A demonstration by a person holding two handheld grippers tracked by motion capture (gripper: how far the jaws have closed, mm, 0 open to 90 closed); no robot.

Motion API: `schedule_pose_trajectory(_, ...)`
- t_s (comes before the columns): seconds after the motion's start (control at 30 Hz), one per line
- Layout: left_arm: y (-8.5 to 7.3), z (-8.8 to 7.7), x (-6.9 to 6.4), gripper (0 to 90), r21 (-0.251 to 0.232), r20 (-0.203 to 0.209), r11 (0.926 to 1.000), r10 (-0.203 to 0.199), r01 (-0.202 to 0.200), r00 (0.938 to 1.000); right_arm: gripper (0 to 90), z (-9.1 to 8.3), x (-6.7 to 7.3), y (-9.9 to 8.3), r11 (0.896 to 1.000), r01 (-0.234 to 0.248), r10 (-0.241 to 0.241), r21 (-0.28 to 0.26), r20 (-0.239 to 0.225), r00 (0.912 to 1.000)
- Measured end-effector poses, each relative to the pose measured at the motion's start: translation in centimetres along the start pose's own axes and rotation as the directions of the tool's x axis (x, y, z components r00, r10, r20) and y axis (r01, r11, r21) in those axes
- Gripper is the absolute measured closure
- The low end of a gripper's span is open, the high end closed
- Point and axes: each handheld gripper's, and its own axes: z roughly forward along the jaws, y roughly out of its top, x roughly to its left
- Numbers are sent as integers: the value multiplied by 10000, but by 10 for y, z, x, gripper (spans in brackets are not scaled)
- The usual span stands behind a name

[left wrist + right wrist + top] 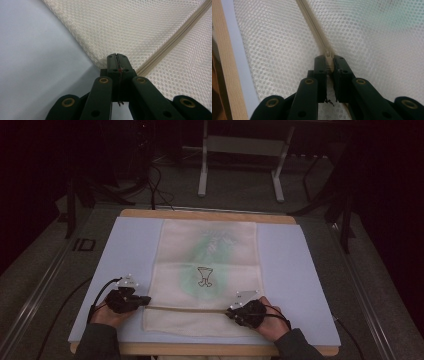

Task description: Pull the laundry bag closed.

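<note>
Tabletop [295, 270]: pale blue sheet over a wooden board, the wood edge showing at the near and far sides.
Mesh bag [207, 245]: cream, flat on the middle of the tabletop, long side running away from the person; green tint and a small dark outline drawing show through near its centre.
Zipper [190, 309]: beige strip crossing the bag's near part from side to side, between the two grippers; seen also in the left gripper view [175, 37] and the right gripper view [312, 25].
Left gripper [117, 58]: at the bag's near left edge, jaws pressed together on the mesh at the zipper's end; held in the left hand [107, 312].
Right gripper [328, 61]: at the zipper's right part, jaws closed on the beige zipper slider [328, 55]; held in the right hand [272, 322].
Floor [240, 195]: grey, with white frame legs beyond the tabletop.
</note>
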Motion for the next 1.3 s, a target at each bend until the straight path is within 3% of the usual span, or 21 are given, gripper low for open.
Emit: schedule_pose_trajectory(1.3, 0, 0, 0, 898, 7, 11, 10000, -19, 19, 10000, 823, -17, -10, -21, 9982, -599, 599, -20, 244, 9979)
